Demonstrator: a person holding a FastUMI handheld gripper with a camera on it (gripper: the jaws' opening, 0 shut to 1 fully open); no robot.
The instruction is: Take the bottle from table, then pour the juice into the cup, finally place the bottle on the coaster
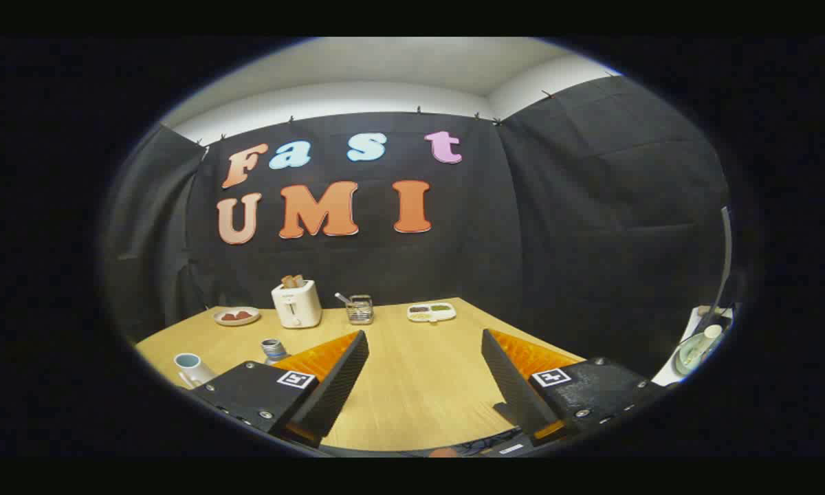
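Observation:
My gripper (425,350) is open above the wooden table (412,385), its two fingers wide apart with nothing between them. The bottle (273,350) stands just beyond the left finger, and only its cap and neck show over that finger. A white cup (190,367) with a pale blue inside stands further left of the bottle, near the table's left edge. I cannot make out a coaster.
At the back of the table stand a small plate with brown food (236,316), a white toaster with bread in it (296,303), a wire holder with utensils (359,309) and a white divided dish (432,312). A side surface with dishes (698,347) lies off to the right.

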